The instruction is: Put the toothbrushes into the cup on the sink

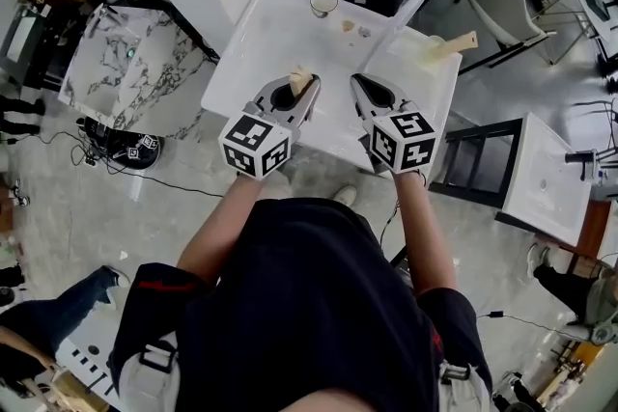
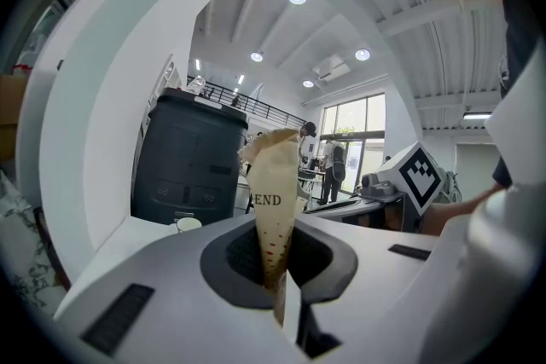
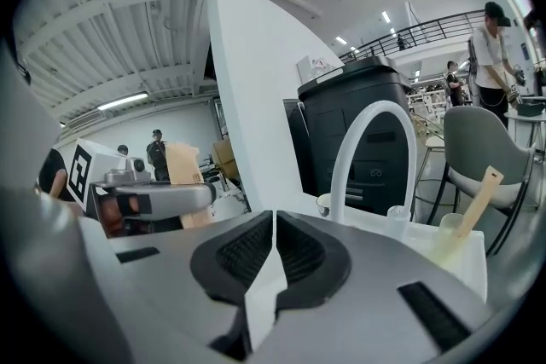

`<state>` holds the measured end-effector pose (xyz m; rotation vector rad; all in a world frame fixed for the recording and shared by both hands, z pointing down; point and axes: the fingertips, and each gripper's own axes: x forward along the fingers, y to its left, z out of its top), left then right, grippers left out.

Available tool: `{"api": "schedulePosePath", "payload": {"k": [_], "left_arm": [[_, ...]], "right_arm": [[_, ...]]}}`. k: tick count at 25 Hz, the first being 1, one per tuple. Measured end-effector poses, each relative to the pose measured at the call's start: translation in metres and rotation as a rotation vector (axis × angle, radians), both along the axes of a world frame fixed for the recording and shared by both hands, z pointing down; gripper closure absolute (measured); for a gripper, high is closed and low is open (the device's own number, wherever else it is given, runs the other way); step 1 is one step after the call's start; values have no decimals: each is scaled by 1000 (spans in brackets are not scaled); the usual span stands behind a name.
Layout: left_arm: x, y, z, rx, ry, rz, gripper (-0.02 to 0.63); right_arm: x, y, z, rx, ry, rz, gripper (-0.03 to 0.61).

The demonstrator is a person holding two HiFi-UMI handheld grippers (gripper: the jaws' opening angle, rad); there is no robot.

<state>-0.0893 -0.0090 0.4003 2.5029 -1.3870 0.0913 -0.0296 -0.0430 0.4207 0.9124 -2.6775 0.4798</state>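
— Left gripper [image 1: 309,84]?
— Fingers pinching a tan paper packet [image 2: 275,183] printed "END", above the sink's [image 1: 256,39] front edge.
— Right gripper [image 1: 357,82]?
— Fingers pressed together, nothing between them, beside the left one over the sink's front edge.
— Toothbrush?
— Wooden-handled toothbrush [image 1: 458,43], leaning in a clear cup [image 3: 450,228] at the sink's right rear. White cup [image 1: 323,4] at the sink's back edge, left of the faucet [image 3: 371,153].

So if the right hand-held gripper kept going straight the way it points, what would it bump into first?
Probably the white sink top, since the right hand-held gripper tips slightly down over it. Past that, the cup beside the faucet comes next, though depth is hard to judge.
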Motion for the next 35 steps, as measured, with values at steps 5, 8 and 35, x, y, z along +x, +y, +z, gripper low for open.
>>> {"api": "schedulePosePath", "payload": {"k": [5, 8, 35], "left_arm": [[-24, -16, 3, -3, 6, 20, 600], [-39, -26, 5, -8, 19, 33, 600], [-142, -60, 18, -68, 57, 239, 600]], "right_arm": [[-28, -14, 5, -9, 8, 11, 538], [-46, -22, 7, -14, 19, 14, 538], [-149, -63, 29, -58, 89, 143, 538]]}}
